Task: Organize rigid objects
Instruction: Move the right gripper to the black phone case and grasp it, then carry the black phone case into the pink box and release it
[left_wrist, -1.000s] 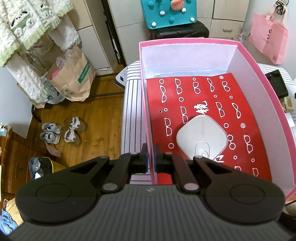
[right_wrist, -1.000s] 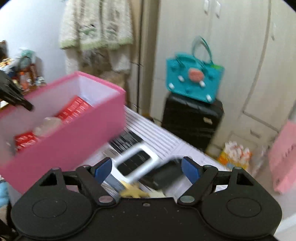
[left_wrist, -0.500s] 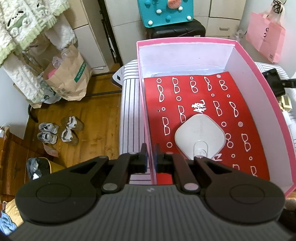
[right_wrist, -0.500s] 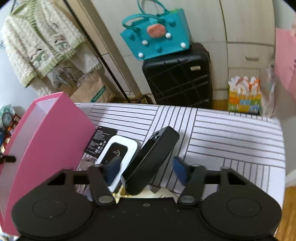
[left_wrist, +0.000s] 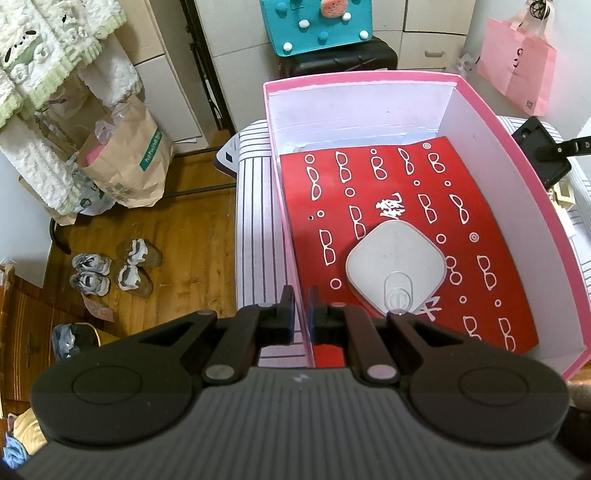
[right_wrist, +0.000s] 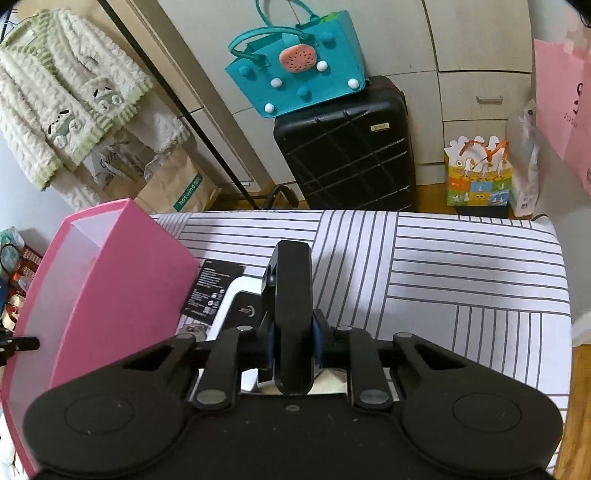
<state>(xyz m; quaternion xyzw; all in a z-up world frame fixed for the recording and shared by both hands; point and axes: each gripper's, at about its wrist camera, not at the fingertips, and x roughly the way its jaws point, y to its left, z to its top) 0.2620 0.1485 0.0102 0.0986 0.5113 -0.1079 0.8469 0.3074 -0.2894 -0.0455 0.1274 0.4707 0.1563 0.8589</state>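
Observation:
My left gripper (left_wrist: 300, 295) is shut on the left wall of the pink box (left_wrist: 517, 155), one finger inside and one outside. In the box a white rounded device (left_wrist: 395, 258) lies on a red card printed with glasses (left_wrist: 388, 177). In the right wrist view my right gripper (right_wrist: 293, 332) is closing on a black slab-shaped device (right_wrist: 293, 288). The device stands on edge between the blue pads, which touch its sides. Beneath it lie a white-rimmed black device (right_wrist: 240, 306) and a black leaflet (right_wrist: 212, 291), beside the pink box (right_wrist: 122, 280).
The striped tabletop (right_wrist: 461, 266) stretches to the right and ends at a far edge. Behind it stand a black suitcase (right_wrist: 347, 147) with a teal bag (right_wrist: 295, 74) on top. A paper bag (left_wrist: 129, 162) and shoes (left_wrist: 110, 269) sit on the wooden floor at the left.
The right gripper rolled upright, moved in and closed its jaws around the black device, which now stands on edge between the pads. The left gripper kept its hold on the box wall.

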